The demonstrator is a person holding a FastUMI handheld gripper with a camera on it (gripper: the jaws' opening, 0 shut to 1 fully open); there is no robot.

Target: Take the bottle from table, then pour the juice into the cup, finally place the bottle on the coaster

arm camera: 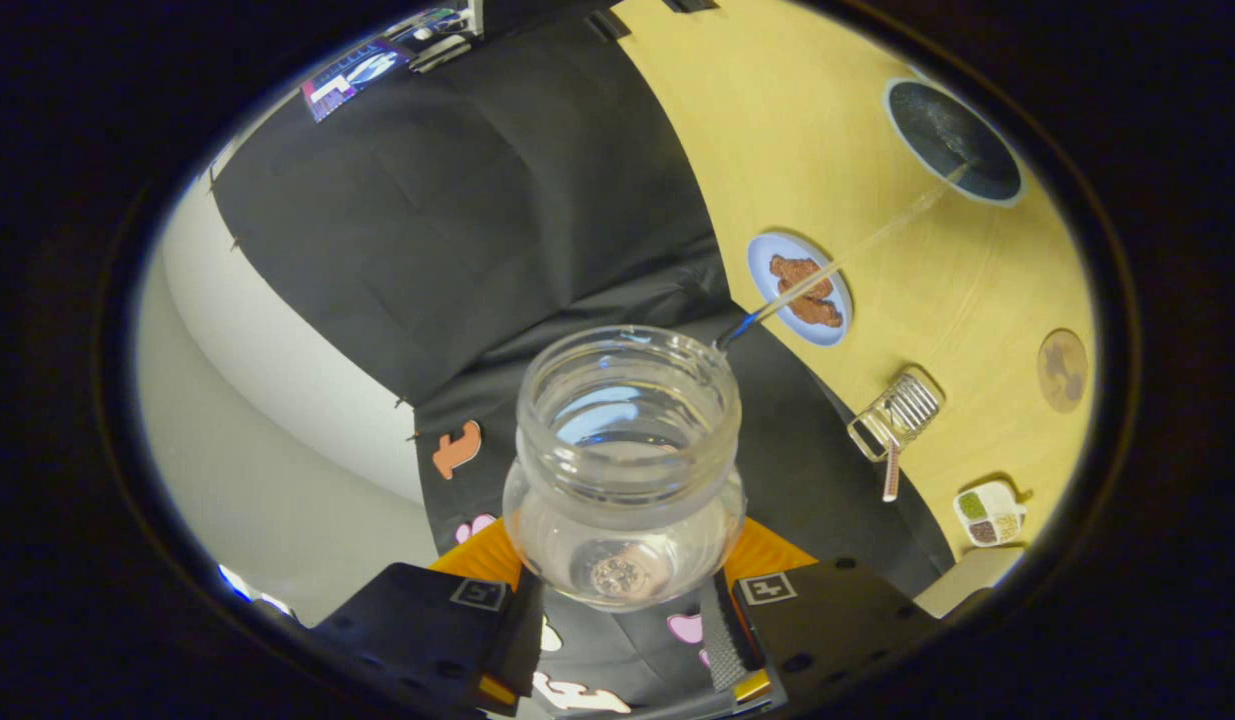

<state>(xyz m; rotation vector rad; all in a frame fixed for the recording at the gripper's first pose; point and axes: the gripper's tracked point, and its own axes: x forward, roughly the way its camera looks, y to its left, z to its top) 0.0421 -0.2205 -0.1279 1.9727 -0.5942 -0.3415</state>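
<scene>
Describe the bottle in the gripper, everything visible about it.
The bottle is clear, glass-like, wide-mouthed and uncapped, with a ribbed neck and rounded shoulder. It is gripped between both fingers of the gripper and tipped toward the yellow table. A thin clear stream arcs from its rim into the dark cup.

Clear bottle (627, 460), yellow table (777, 120)

A plate of brown food (799, 289), a wire rack (899, 412) and a divided dish (989, 513) sit on the table (777, 130)

Bottle (627, 470) betw. jaws; cup (952, 140) well beyond.
</scene>
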